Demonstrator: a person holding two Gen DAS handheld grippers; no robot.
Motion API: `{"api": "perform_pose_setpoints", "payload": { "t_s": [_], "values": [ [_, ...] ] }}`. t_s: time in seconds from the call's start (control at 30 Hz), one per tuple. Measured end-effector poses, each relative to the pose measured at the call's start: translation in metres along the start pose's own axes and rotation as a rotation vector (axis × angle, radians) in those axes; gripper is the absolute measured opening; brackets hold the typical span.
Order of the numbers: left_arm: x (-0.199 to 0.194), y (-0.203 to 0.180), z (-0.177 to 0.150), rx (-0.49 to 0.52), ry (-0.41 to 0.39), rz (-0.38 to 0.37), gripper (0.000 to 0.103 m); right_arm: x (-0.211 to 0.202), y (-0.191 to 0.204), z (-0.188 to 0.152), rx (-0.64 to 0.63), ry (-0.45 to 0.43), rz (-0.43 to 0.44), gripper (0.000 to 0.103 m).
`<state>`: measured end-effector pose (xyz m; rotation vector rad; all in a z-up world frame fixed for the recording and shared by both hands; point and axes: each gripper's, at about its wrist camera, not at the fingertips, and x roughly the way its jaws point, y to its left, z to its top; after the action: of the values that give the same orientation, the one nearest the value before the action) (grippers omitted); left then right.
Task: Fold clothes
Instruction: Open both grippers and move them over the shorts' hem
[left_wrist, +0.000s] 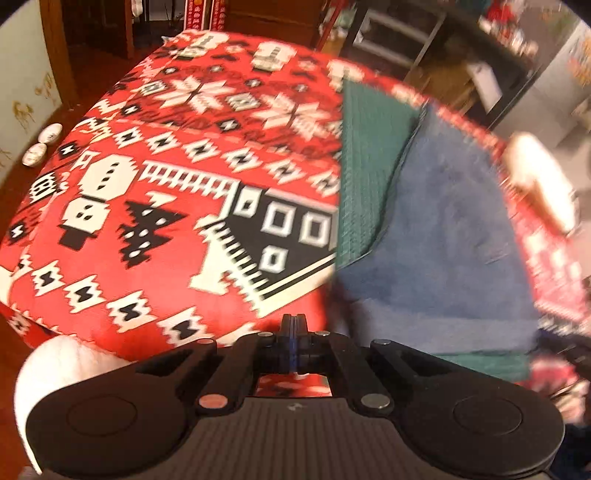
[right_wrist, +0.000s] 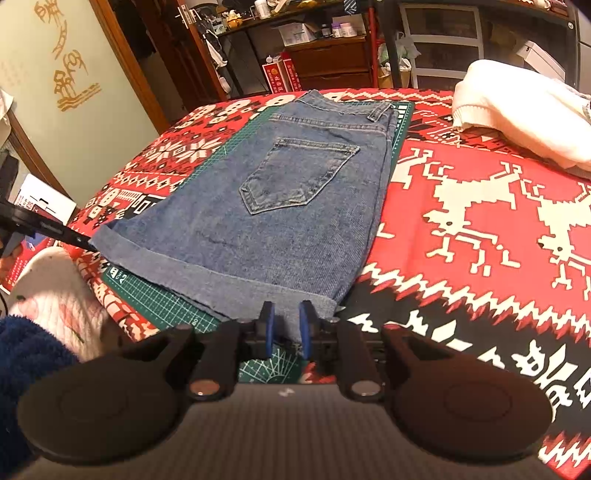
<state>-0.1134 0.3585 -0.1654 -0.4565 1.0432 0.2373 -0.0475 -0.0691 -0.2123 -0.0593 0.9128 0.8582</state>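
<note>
Blue denim shorts (right_wrist: 288, 206), folded in half with a back pocket up, lie on a green cutting mat (right_wrist: 162, 299) on a bed. My right gripper (right_wrist: 286, 319) is open at the near right end of the cuffed hem, and denim shows between its fingers. My left gripper (right_wrist: 85, 242) reaches in from the left, its tip at the hem's left corner. In the left wrist view the left gripper (left_wrist: 294, 323) is shut with nothing visible between the fingers, over the red blanket; the shorts (left_wrist: 443, 221) and the mat (left_wrist: 365, 155) are blurred to its right.
A red, white and black patterned blanket (right_wrist: 480, 221) covers the bed. A white sweater (right_wrist: 517, 114) is heaped at the far right. White cloth (right_wrist: 55, 295) and a dark blue fluffy sleeve (right_wrist: 22, 350) sit lower left. Two slippers (left_wrist: 40, 144) lie on the floor; shelves stand behind.
</note>
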Motion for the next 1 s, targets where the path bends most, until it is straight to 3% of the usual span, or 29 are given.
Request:
{"api": "perform_pose_setpoints", "payload": {
  "t_s": [0.23, 0.3, 0.77, 0.87, 1.0],
  "values": [
    [-0.006, -0.034, 0.013, 0.007, -0.032, -0.168, 0.002, 0.000, 0.002, 0.000, -0.008, 0.002, -0.006, 0.017],
    [0.005, -0.046, 0.011, 0.048, -0.005, -0.149, 0.003, -0.001, 0.003, 0.000, -0.011, 0.003, -0.008, 0.018],
    [0.028, -0.022, -0.001, 0.042, 0.027, 0.086, 0.005, 0.000, 0.002, 0.001, -0.011, 0.005, -0.003, 0.019],
    [0.019, -0.018, 0.000, -0.002, 0.011, 0.027, 0.005, 0.000, 0.003, 0.002, -0.012, 0.006, -0.007, 0.019],
    [0.006, -0.030, 0.006, 0.043, -0.038, 0.036, 0.005, -0.003, 0.008, 0.006, -0.024, 0.005, -0.011, 0.019]
  ]
}}
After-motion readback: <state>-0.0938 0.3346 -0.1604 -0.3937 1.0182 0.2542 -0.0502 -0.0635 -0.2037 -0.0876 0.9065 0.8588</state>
